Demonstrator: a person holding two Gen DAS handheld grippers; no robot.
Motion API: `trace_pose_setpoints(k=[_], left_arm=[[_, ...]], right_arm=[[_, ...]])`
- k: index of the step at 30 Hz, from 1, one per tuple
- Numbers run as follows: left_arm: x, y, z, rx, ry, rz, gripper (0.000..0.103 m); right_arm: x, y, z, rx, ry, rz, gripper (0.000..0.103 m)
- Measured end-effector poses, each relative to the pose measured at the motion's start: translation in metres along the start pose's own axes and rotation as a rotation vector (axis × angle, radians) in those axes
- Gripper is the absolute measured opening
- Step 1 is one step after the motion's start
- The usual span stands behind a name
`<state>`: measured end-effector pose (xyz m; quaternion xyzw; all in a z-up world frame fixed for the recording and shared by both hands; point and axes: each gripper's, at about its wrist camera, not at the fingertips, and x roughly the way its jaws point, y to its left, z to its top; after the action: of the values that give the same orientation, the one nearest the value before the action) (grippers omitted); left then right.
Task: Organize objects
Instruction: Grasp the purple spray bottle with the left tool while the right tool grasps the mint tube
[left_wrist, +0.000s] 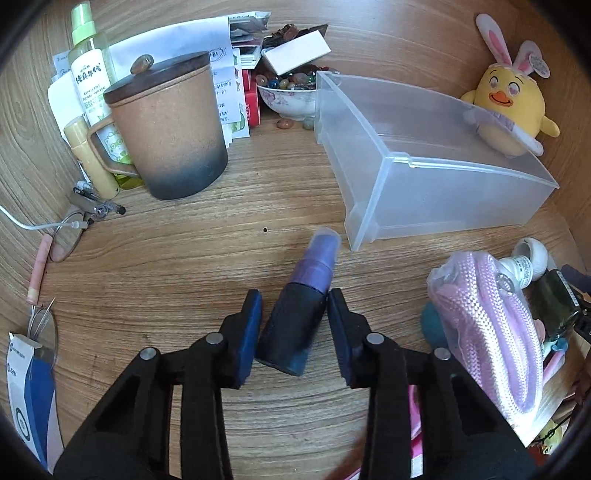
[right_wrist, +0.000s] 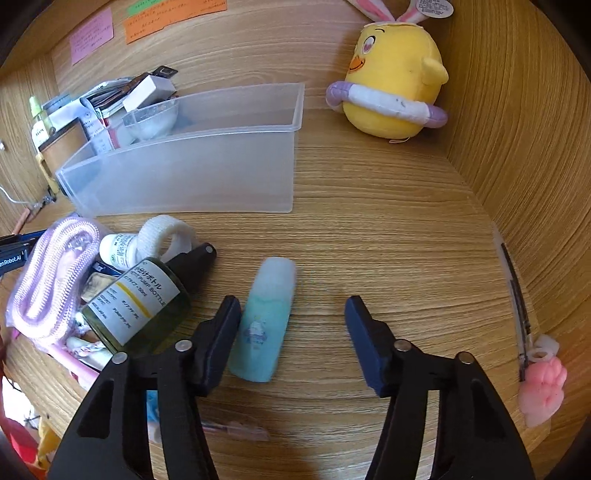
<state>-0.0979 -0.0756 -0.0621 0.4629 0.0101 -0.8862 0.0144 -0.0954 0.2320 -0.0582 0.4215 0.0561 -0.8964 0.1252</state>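
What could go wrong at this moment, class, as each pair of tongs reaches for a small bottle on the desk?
1. The purple spray bottle lies tilted between the open left tongs; closing might pinch it off-centre and roll it away.
2. The teal bottle sits against one finger of the open right tongs, so it may get pushed instead of gripped.
3. The green pump bottle leans right beside that finger; it could be knocked.

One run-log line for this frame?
left gripper: open around purple bottle | right gripper: open around teal bottle | clear bin: empty
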Motion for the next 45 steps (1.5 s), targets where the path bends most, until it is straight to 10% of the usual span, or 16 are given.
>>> trace_pose_setpoints(k=[6, 29, 45], left_arm=[[-0.007, 0.004, -0.006, -0.014, -0.024, 0.004, 0.025], [-0.088, -0.013, 0.037, -0.031, -0.317, -0.043, 0.025], [-0.043, -0.045, 0.090, 0.019, -0.180, -0.163, 0.025]], right_arm=[[0.002, -0.002, 0.003, -0.022, -0.013, -0.014, 0.023], [-0.057, 0.020, 0.074, -0.069, -0.303, 0.068, 0.023], [-0.017, 0.040, 0.130, -0.138, -0.230, 0.146, 0.023]])
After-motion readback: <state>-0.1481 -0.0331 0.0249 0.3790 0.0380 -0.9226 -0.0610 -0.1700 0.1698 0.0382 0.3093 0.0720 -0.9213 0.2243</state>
